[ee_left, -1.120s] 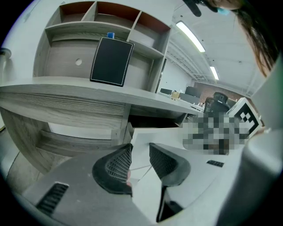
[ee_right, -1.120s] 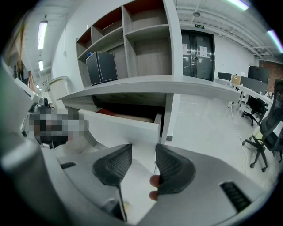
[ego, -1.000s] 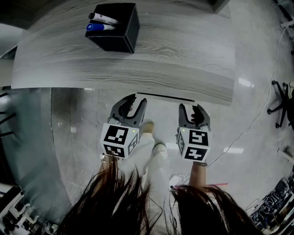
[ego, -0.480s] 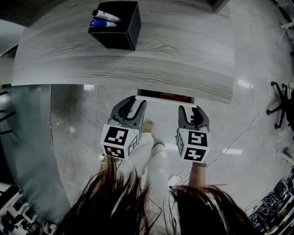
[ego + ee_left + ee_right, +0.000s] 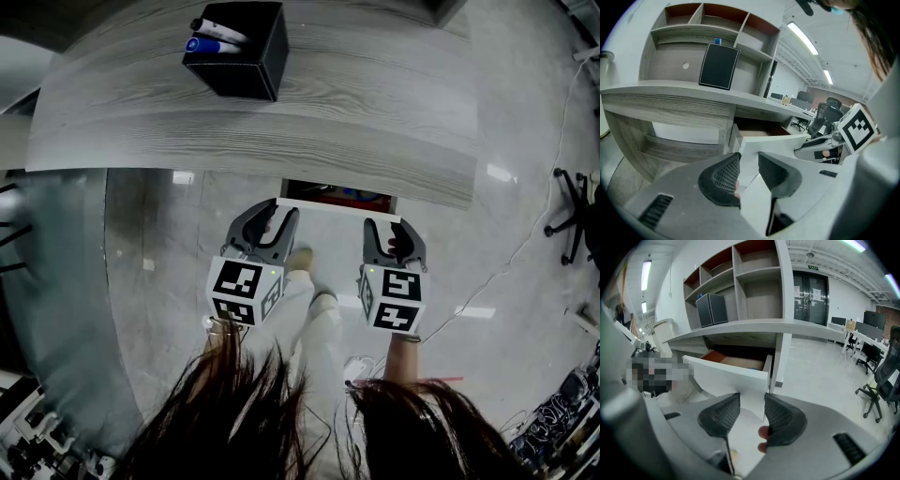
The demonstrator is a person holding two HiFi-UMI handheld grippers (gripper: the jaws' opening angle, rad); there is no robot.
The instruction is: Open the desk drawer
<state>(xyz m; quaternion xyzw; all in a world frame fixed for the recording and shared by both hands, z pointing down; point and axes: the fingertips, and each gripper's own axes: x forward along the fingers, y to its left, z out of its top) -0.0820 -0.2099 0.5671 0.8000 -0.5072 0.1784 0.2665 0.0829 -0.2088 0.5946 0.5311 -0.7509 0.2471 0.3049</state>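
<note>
A white drawer front [image 5: 337, 203] sticks out from under the grey wood desk [image 5: 375, 103], leaving a narrow gap that shows the drawer's inside [image 5: 339, 194]. My left gripper [image 5: 273, 215] grips the panel's left end. My right gripper [image 5: 393, 231] grips its right end. In the left gripper view the white drawer front [image 5: 773, 143] runs between the jaws of the left gripper [image 5: 749, 171]. In the right gripper view the drawer front's [image 5: 726, 376] corner sits between the jaws of the right gripper [image 5: 752, 413], and the brown drawer bottom [image 5: 738, 363] shows behind.
A black box [image 5: 239, 52] holding markers [image 5: 214, 43] stands on the desk at the back left. Open shelves [image 5: 717, 28] rise above the desk. An office chair [image 5: 574, 211] stands at the right. The person's legs and shoes [image 5: 302, 258] are between the grippers on the shiny floor.
The drawer has slid out from under the desk toward the person, from a thin dark slit to an open gap. Both grippers have drawn back slightly with it.
</note>
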